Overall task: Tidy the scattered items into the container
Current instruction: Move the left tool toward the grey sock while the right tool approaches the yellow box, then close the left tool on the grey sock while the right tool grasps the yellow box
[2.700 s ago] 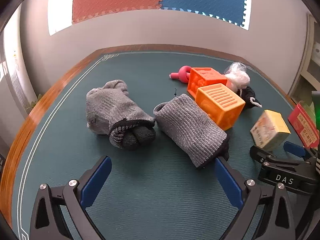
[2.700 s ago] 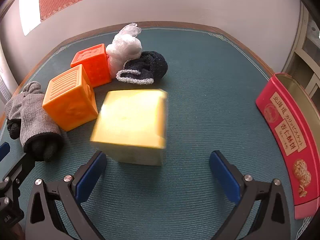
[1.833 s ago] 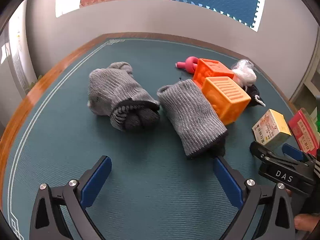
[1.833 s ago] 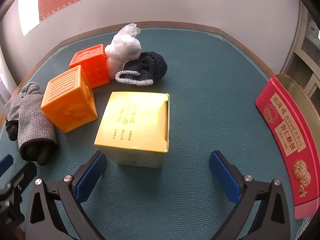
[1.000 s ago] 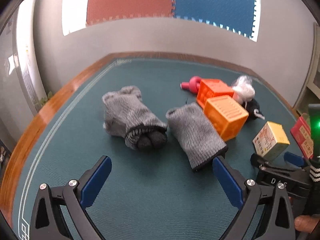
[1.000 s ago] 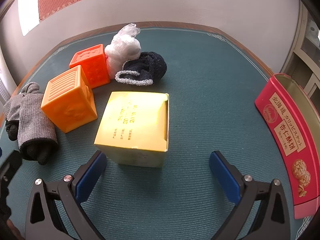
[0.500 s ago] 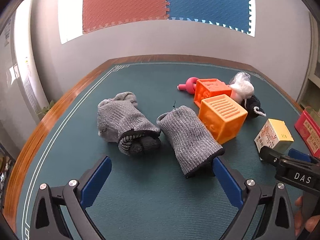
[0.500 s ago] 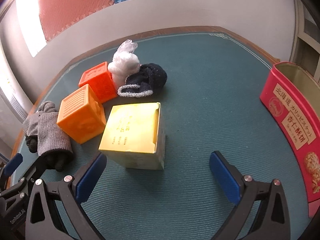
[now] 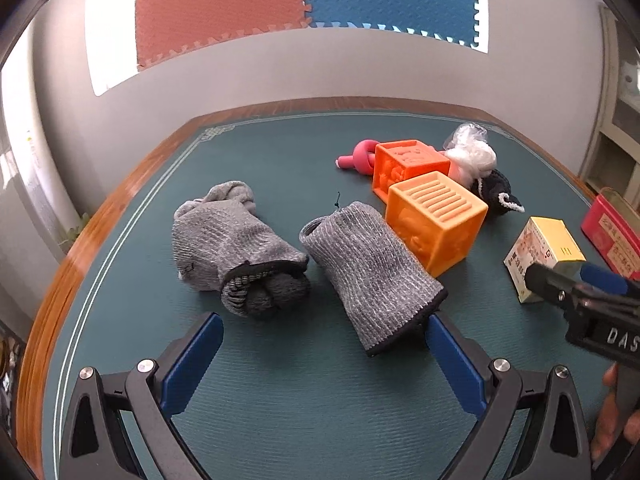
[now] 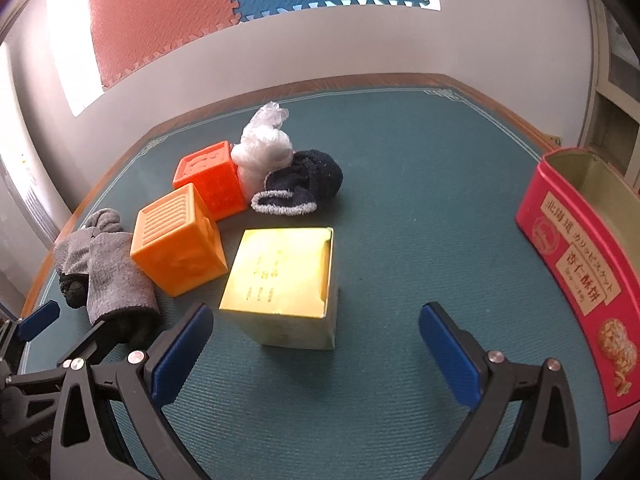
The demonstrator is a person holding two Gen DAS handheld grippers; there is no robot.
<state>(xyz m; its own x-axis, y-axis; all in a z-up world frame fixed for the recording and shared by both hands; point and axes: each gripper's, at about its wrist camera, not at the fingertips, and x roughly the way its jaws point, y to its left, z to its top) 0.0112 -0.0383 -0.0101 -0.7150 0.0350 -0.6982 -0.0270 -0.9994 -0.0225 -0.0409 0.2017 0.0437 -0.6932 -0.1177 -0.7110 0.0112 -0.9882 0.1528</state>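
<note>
Showing jaws spread empty on both grippers, only the left wrist view catches the pink toy (image 9: 358, 159).

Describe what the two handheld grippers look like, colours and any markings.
Both the left gripper and the right gripper have black plastic frames with triangular cut-outs, silver screws and flat blue finger pads. White "DAS" lettering shows on the right gripper's side. No cables or sleeves are visible.

This looks like a room in a home, perhaps a play or hobby room: a wood-edged table (image 9: 120, 200) with green felt fills the frame, foam puzzle mats (image 9: 224, 4) hang at upper centre, pale shelves (image 10: 616, 92) at the right edge
</note>
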